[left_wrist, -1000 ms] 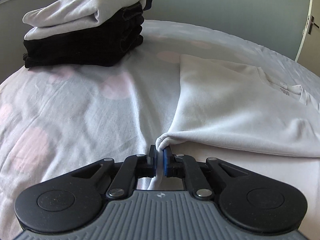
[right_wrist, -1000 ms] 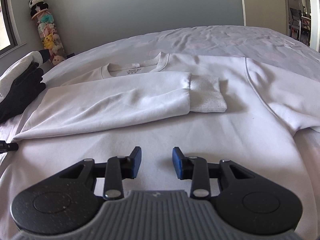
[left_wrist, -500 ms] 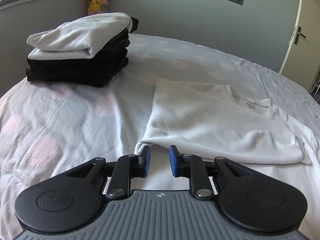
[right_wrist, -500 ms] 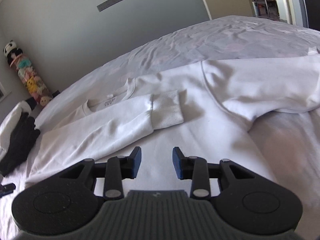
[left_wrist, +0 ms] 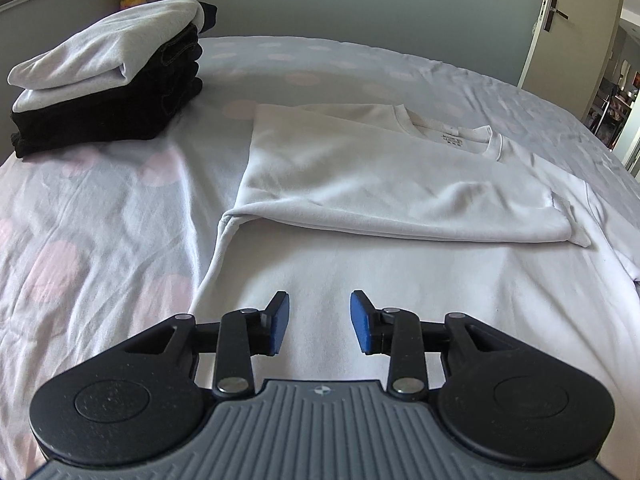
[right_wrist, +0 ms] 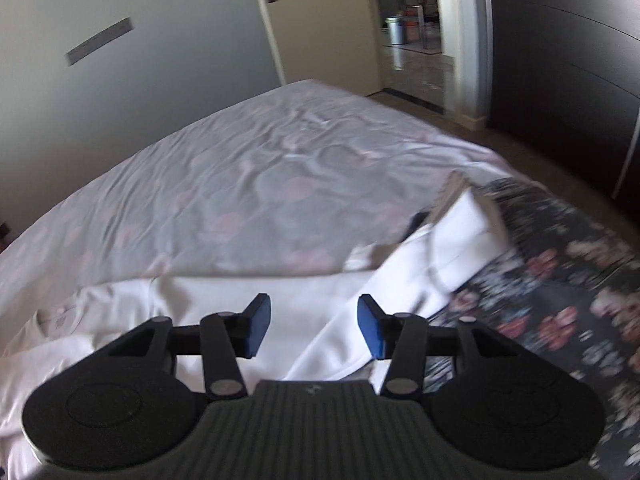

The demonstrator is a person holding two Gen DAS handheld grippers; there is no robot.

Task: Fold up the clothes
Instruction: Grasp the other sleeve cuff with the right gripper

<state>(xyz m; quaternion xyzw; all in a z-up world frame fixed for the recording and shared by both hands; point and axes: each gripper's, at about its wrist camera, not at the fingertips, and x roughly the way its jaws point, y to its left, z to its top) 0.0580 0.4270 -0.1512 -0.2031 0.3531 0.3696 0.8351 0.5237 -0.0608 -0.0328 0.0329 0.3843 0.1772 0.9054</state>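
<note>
A white sweatshirt lies flat on the bed, its left sleeve folded across the chest with the cuff at the right. My left gripper is open and empty, just above the sweatshirt's lower body near its left edge. In the blurred right wrist view, my right gripper is open and empty above the sweatshirt's right side. The right sleeve trails toward the bed's right edge onto a dark floral cloth.
A stack of folded black and white clothes sits at the bed's far left. The spotted bedsheet surrounds the sweatshirt. A dark floral cloth lies at the right edge. An open door and dark wardrobe stand beyond.
My left gripper let go of the sweatshirt's side fold, opened wide and drew back. My right gripper swung right, from the folded sleeve toward the right sleeve at the bed's edge.
</note>
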